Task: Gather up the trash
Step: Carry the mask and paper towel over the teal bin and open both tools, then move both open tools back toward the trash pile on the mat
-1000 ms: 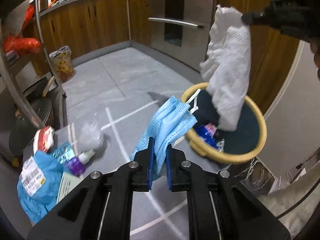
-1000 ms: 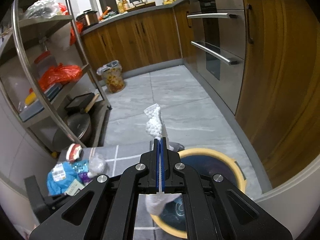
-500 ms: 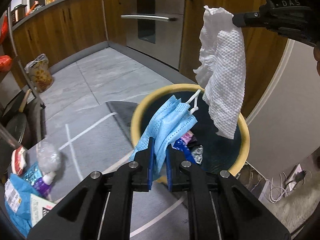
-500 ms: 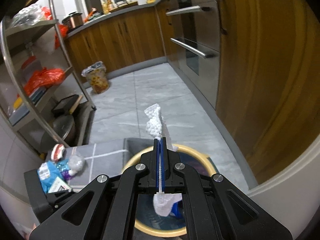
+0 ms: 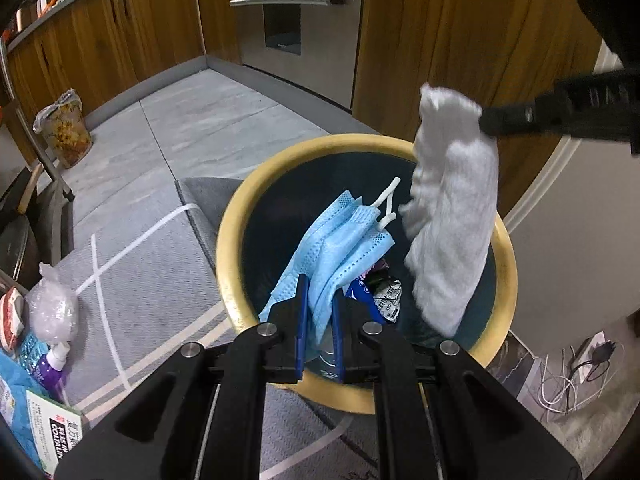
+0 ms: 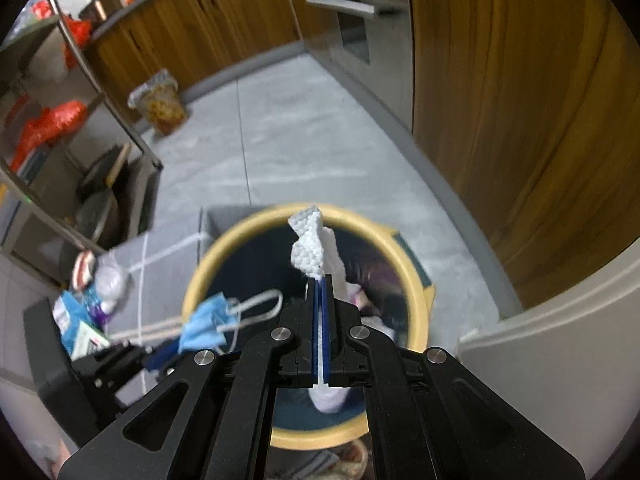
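Left claw [image 5: 319, 294] clamped on blue face mask [image 5: 338, 246], right claw [image 6: 321, 286] clamped on white paper towel [image 6: 316, 246], both over yellow-rimmed bin [image 5: 230, 240].

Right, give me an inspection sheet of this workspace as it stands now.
Surface: grey rug with white lines on grey floor tiles.
Job's things: yellow-rimmed bin holding wrappers; blue face mask; white paper towel.
Clutter: blue packet, purple bottle, plastic bag on the rug.
Grippers: left gripper shut on the mask, right gripper shut on the towel, both over the bin.
Cables: white and black leads right of bin.
Surroundings: wooden cabinets, oven, metal rack.
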### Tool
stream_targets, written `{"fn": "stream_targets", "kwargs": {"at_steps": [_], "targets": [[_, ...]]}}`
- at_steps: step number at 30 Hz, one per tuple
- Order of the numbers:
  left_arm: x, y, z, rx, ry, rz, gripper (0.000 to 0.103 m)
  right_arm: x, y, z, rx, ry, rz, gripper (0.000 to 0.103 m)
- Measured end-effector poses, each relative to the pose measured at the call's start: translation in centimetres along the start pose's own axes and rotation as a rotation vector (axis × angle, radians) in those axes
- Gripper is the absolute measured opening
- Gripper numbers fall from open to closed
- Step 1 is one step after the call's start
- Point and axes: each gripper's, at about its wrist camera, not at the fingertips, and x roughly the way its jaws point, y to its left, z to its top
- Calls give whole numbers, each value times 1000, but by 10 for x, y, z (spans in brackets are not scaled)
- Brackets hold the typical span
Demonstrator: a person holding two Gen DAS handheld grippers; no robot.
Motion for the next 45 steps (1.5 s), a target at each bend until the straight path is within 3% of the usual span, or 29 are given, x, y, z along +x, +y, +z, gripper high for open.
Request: {"fn": "stream_targets", "kwargs": {"at_steps": [8,21,25,28,35,38,42,45], "targets": [[19,-1,1,32,46,2,10,30,4,-9,-21,124,-50,3],[20,4,7,9,33,-13,13,35,16,-8,-58,112,-79,3],[19,5,5,4,28,-4,19,34,16,-5,-50,97,-84,8],[17,6,5,1,17,12,29,33,16,-4,-40,92,-86,21],[8,12,0,-16,-19,40,70,24,10,-1,7,66,-88,53],[1,15,-2,-22,-52,53,83,21,11,-2,13,56,-88,56],[-7,16,-4,-17,-73,38,87,16,14,-1,22,39,-84,59],[-11,18,-5,-23,-80,25,88,11,18,1,26,24,-82,67]]}}
